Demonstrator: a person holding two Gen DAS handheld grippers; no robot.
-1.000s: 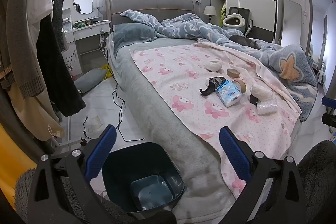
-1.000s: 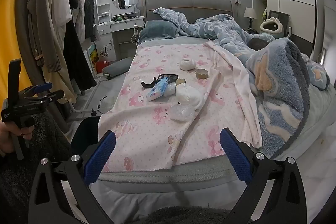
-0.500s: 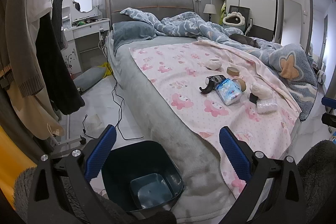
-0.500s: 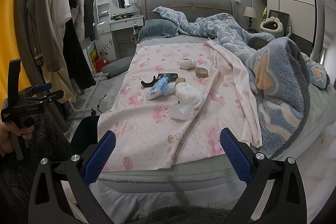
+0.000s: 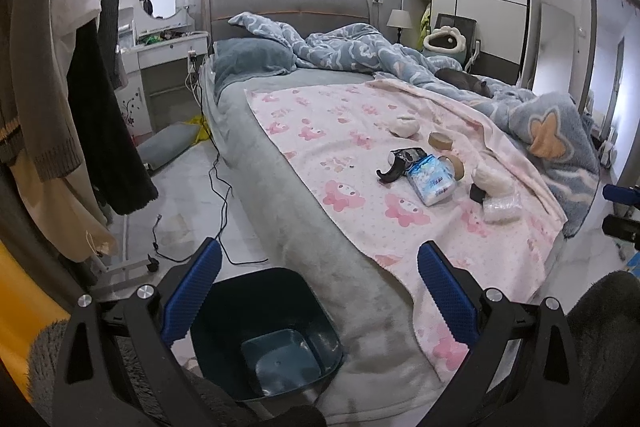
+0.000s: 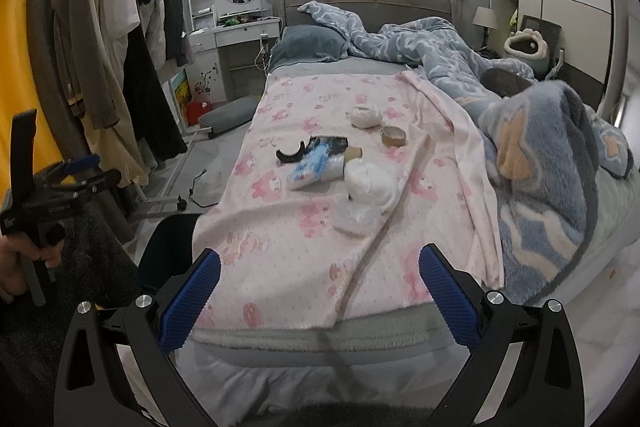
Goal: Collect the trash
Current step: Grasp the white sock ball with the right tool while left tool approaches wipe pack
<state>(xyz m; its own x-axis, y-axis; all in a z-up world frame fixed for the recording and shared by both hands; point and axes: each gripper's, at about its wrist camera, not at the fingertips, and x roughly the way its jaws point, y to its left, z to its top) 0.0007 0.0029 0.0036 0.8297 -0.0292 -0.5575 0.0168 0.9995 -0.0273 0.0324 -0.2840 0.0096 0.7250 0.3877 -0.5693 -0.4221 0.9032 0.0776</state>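
Dark teal bin [image 5: 264,331] stands on the floor beside the bed [image 5: 288,195], holding nothing.

Both tongs gape wide and hold nothing: the left tongs [image 5: 318,291], gripped low at the handle by the left hand [image 6: 18,259], point forward beside the right tongs [image 6: 320,287], their blue pads [image 6: 448,291] spread apart.

bin [image 6: 168,251]: mostly hidden behind bed corner in right wrist view, 8 o'clock | small black item [image 5: 477,192]: half hidden under white wad [image 5: 490,179], kind unclear | dark heap [image 5: 464,79] in duvet at 2 o'clock: too dim to identify | left gripper [image 6: 60,183]: fingers foreshortened, gap unreadable from 9 o'clock edge
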